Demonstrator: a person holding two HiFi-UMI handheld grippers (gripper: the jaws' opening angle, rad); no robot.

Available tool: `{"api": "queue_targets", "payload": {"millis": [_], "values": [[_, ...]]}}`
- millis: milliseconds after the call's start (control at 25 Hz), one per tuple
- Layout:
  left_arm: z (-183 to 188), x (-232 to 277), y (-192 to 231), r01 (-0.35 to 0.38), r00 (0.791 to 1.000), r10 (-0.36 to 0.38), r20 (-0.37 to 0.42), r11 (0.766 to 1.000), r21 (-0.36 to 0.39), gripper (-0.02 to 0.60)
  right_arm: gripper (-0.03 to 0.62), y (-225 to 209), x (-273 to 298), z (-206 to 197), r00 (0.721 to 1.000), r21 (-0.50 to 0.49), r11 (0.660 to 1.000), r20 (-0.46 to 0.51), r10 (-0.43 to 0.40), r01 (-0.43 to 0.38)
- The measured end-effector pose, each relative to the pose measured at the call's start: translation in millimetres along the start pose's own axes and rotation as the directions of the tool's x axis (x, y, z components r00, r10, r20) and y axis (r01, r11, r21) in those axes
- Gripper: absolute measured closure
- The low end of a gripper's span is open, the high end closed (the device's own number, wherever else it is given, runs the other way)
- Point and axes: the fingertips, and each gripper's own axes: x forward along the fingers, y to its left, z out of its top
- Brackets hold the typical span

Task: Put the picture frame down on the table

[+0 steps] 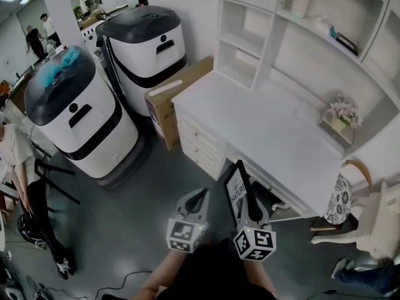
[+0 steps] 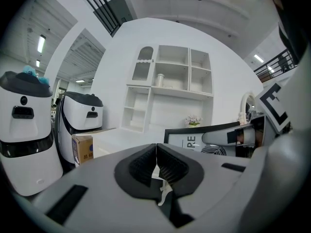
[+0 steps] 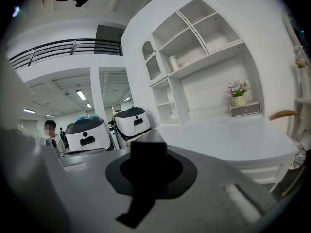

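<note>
White worktop (image 1: 269, 130) with shelves fills the right of the head view. Short of its drawers, above the grey floor (image 1: 144, 199), the picture frame (image 1: 235, 192) stands on edge in the right gripper (image 1: 249, 199). Its long top edge runs away from the person toward the worktop, and its printed face is turned to the left gripper (image 1: 200, 197). Left gripper view: fingers (image 2: 170, 166) pressed together, empty, with the frame's face at right. Right gripper view: fingers clamped on the frame's black edge.
</note>
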Motion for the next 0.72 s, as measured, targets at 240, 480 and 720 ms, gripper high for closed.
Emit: {"api": "queue_targets", "payload": {"millis": [240, 480, 720], "values": [[0, 2, 4, 0.001, 1.000, -0.001, -0.010, 1.000, 0.003, 0.569, 0.579, 0, 4, -1, 1.000, 0.019, 1.000, -0.004, -0.003, 0.004], [-5, 5, 7, 0.001, 1.000, -0.001, -0.021, 1.000, -0.003, 0.569, 0.579, -2, 9, 1, 1.000, 0.016, 1.000, -0.005, -0.008, 0.008], [-4, 14, 17, -0.013, 1.000, 0.013, -0.024, 1.000, -0.011, 0.569, 0.579, -1, 23, 5, 1.000, 0.004, 1.000, -0.012, 0.003, -0.003]]}}
